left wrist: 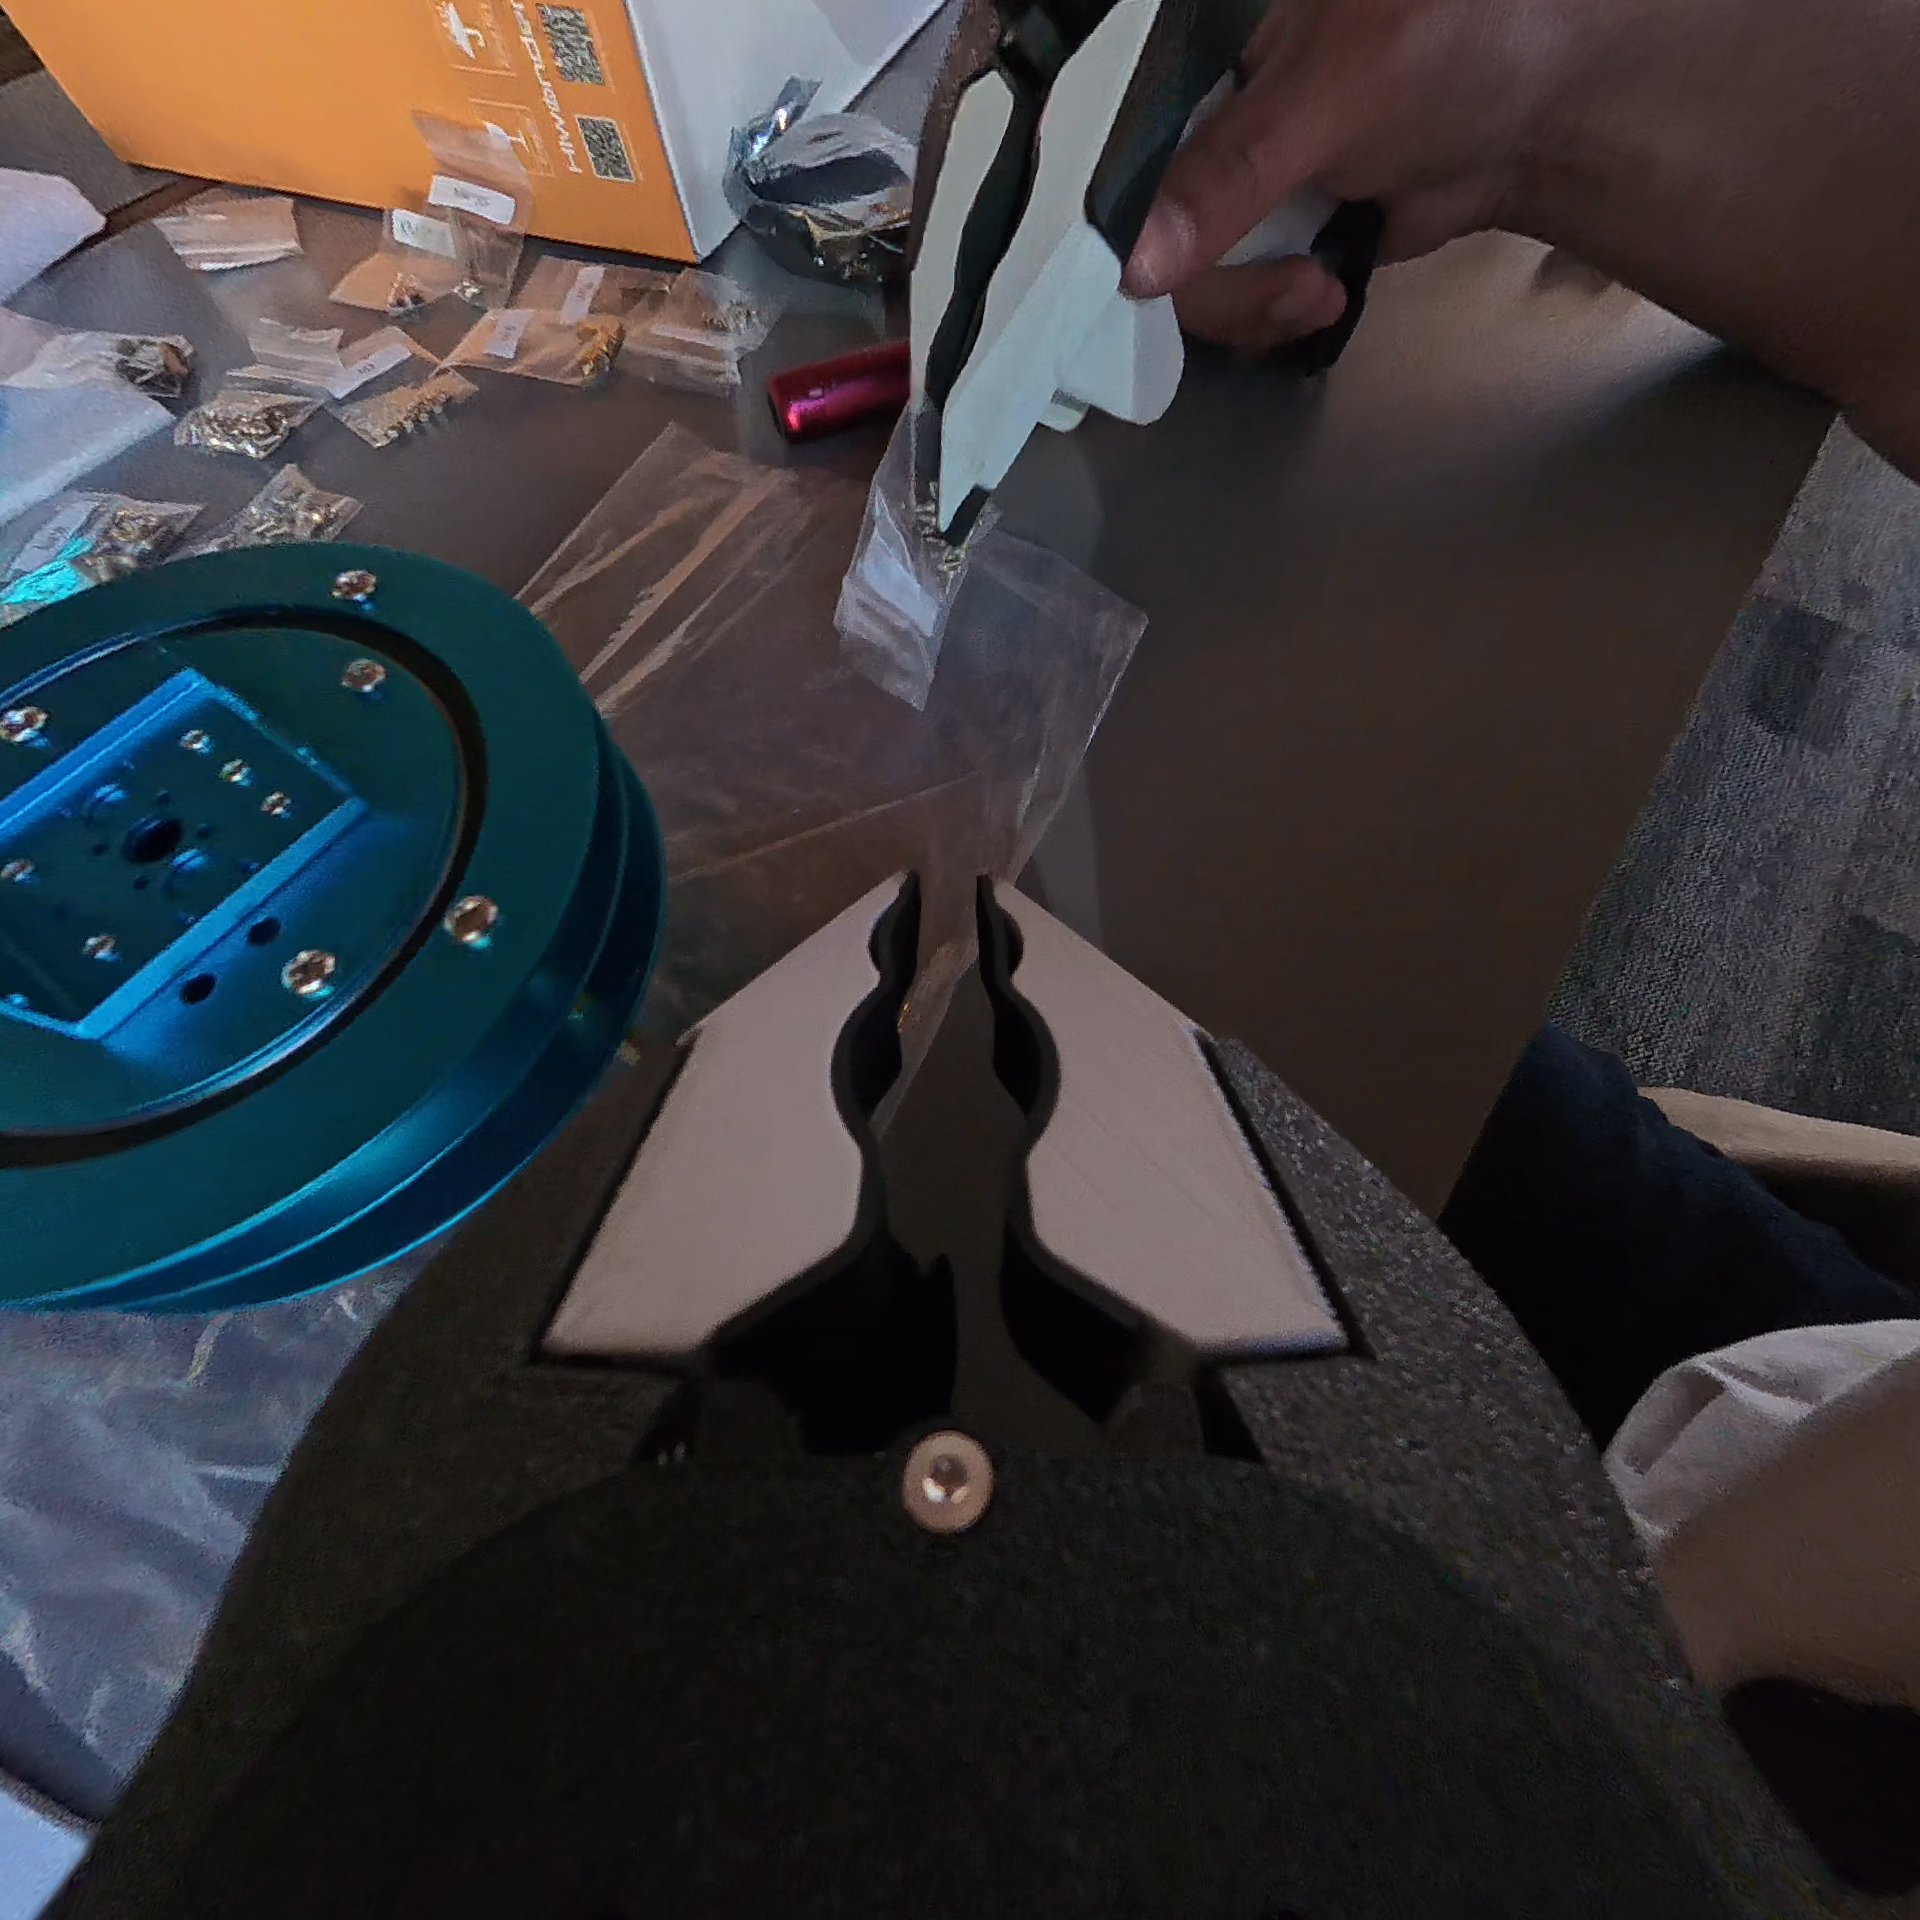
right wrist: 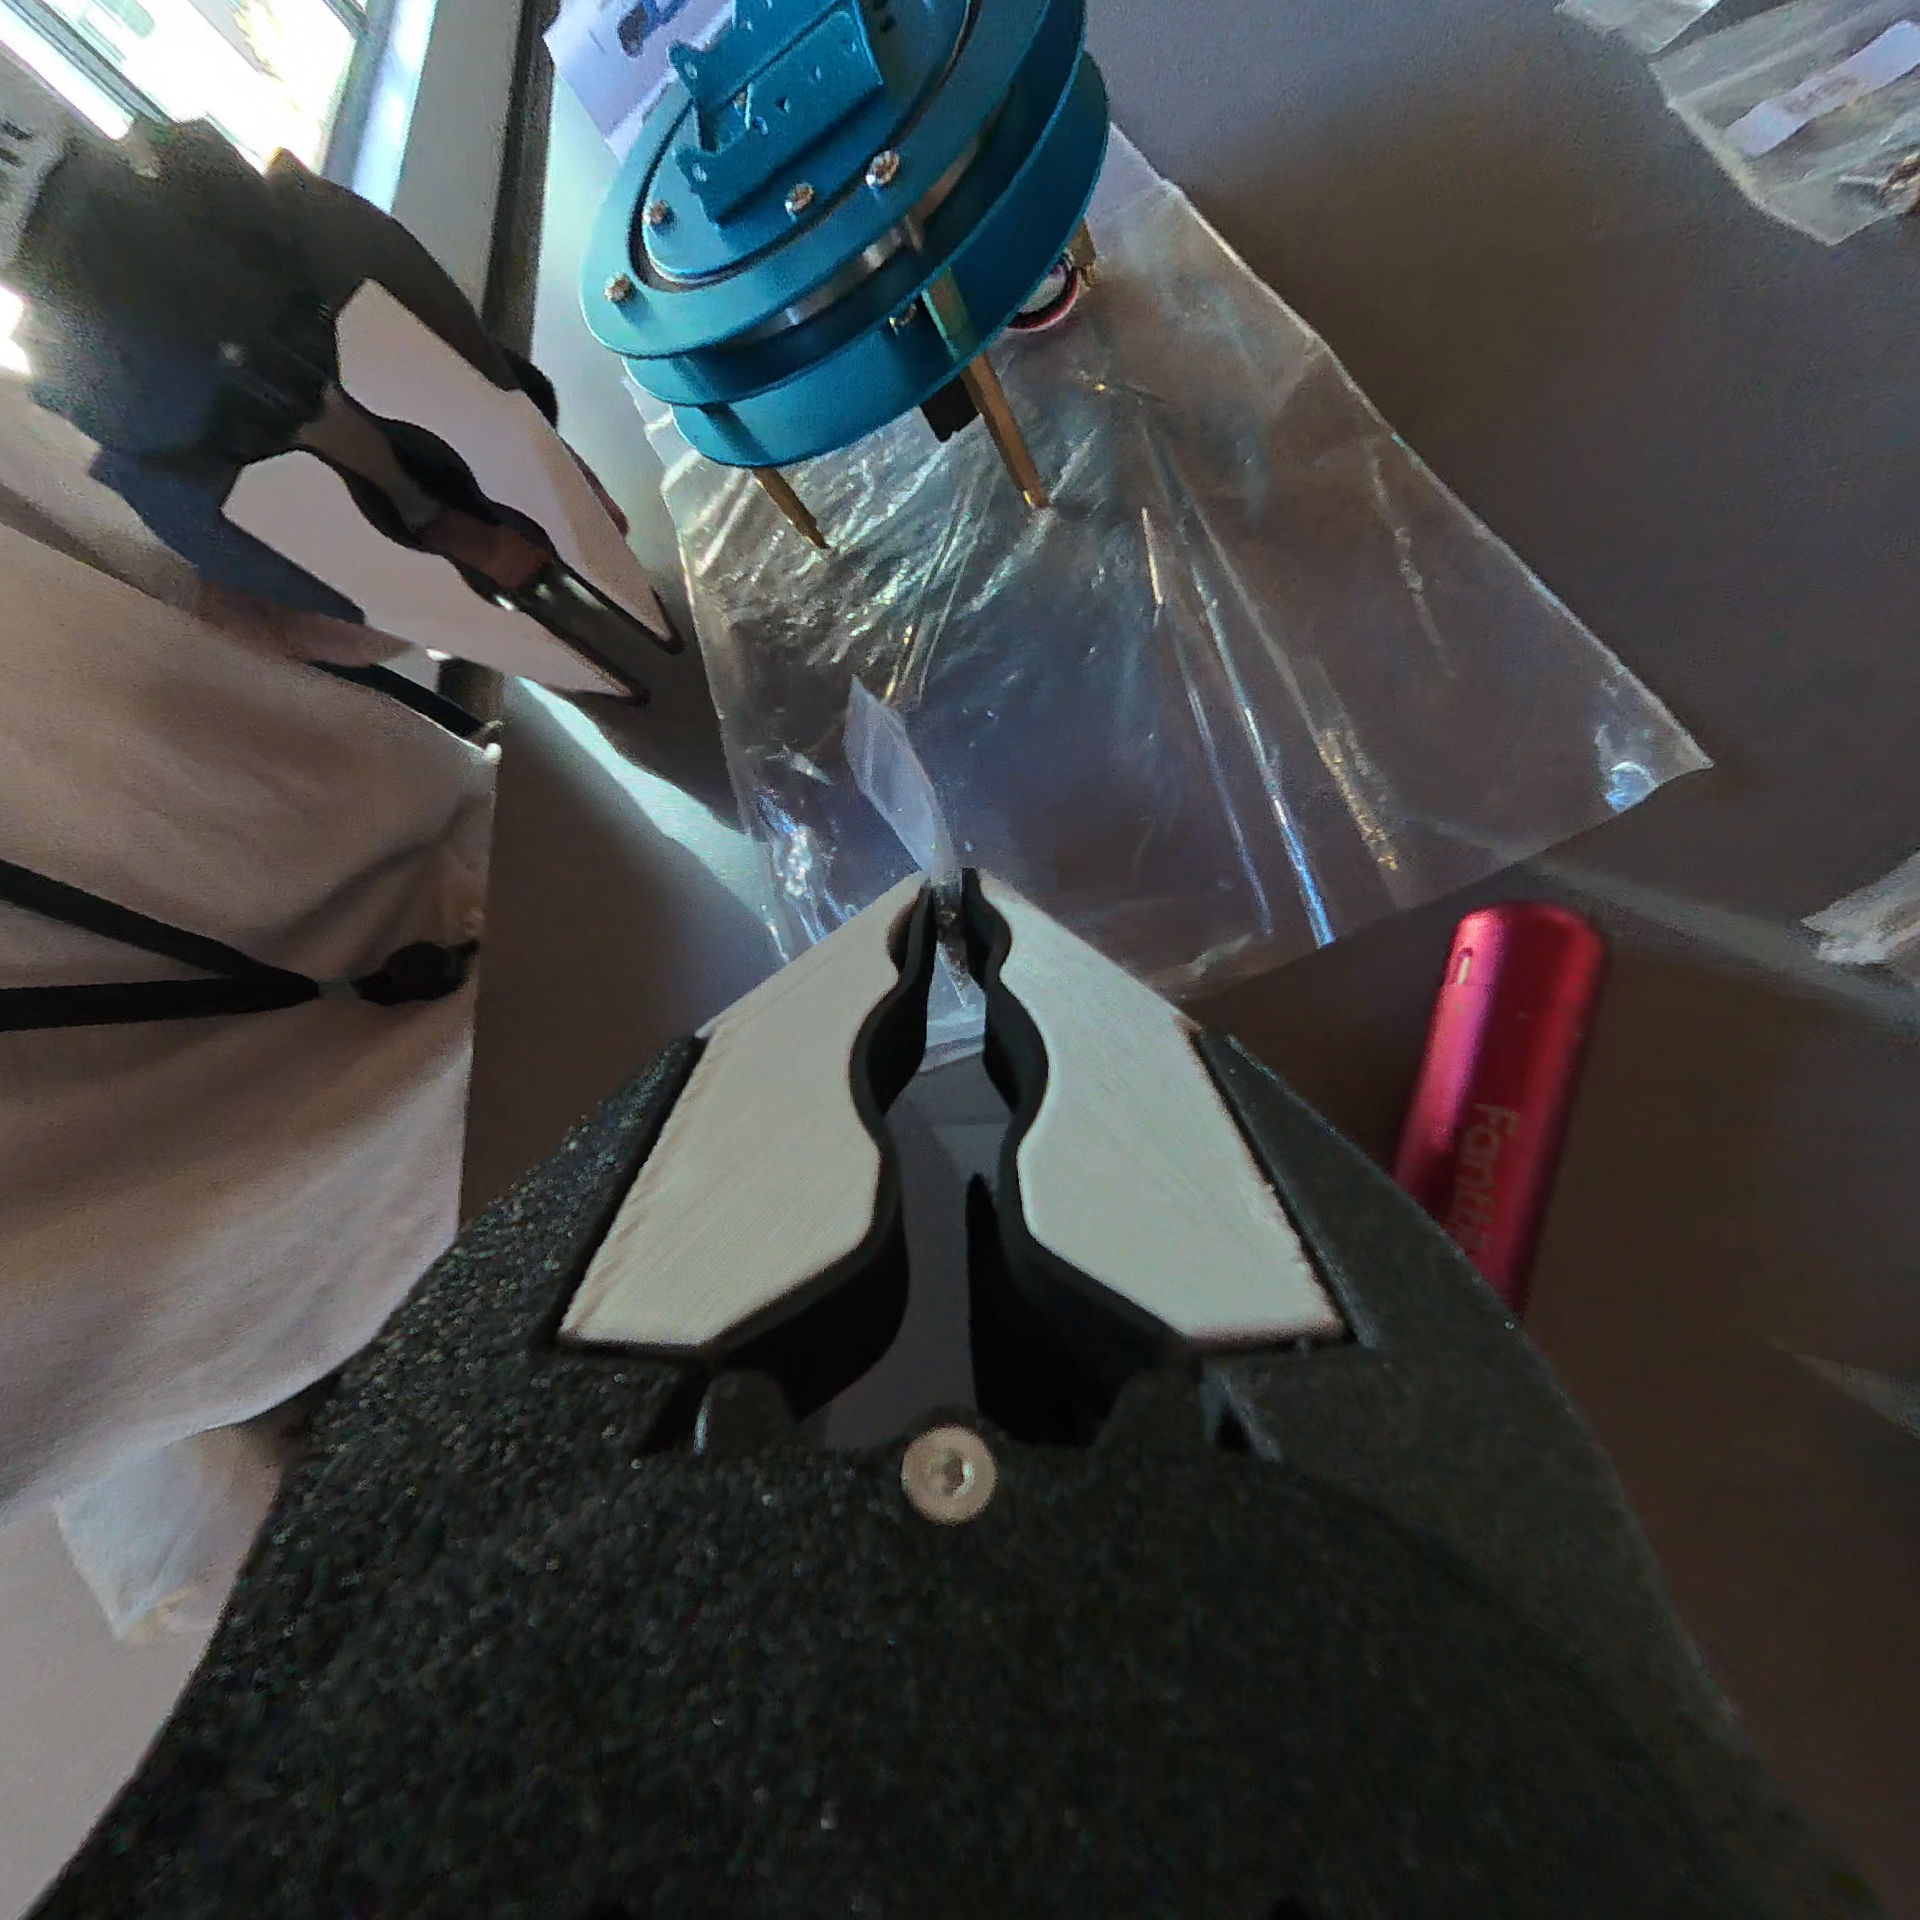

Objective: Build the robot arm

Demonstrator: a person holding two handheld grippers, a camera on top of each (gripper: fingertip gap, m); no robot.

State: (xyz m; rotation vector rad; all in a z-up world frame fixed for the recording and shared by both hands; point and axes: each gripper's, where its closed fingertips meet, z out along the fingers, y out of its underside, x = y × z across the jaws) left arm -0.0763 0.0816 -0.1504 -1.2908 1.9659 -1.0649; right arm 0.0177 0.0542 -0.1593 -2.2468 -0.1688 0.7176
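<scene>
Both grippers pinch the same small clear bag [left wrist: 961,623] between them above the dark table [left wrist: 1403,675]. The left gripper [left wrist: 948,894] has its fingertips nearly together on the bag's near edge, while the right gripper [left wrist: 961,520], up at twelve o'clock from it and held by a hand [left wrist: 1455,145], nips the far corner where a few tiny screws sit. At nine o'clock stands a teal round metal base [left wrist: 312,935]; a red cylinder [left wrist: 836,390] lies at eleven o'clock, with an orange box [left wrist: 343,104] beyond and packets of screws [left wrist: 416,343] scattered about. A larger clear bag [right wrist: 1195,675] lies flat beneath.
</scene>
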